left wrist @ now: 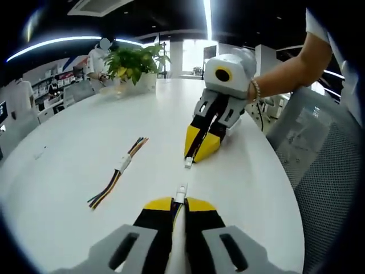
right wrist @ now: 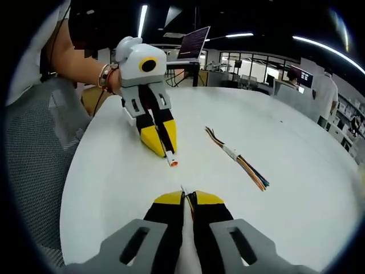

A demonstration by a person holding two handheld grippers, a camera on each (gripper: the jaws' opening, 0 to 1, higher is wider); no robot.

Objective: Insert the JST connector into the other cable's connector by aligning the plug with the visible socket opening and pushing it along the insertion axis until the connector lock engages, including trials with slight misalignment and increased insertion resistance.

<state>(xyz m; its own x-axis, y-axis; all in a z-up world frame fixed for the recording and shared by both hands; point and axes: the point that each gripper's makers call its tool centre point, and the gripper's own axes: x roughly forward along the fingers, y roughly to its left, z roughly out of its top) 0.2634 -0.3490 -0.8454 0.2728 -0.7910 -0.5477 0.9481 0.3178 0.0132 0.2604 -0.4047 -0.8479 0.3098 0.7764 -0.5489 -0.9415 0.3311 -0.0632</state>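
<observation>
White JST plug pinched in left tongs, facing white socket connector pinched in right tongs, apart above round white table; orange-tipped in right gripper view.

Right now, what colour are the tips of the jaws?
Yellow, on black jaws. The left gripper shows it best in the left gripper view.

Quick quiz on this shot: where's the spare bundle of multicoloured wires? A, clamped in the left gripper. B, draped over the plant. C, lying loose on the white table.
C: the wire bundle lies flat on the white table, apart from the left gripper and right gripper.
</observation>
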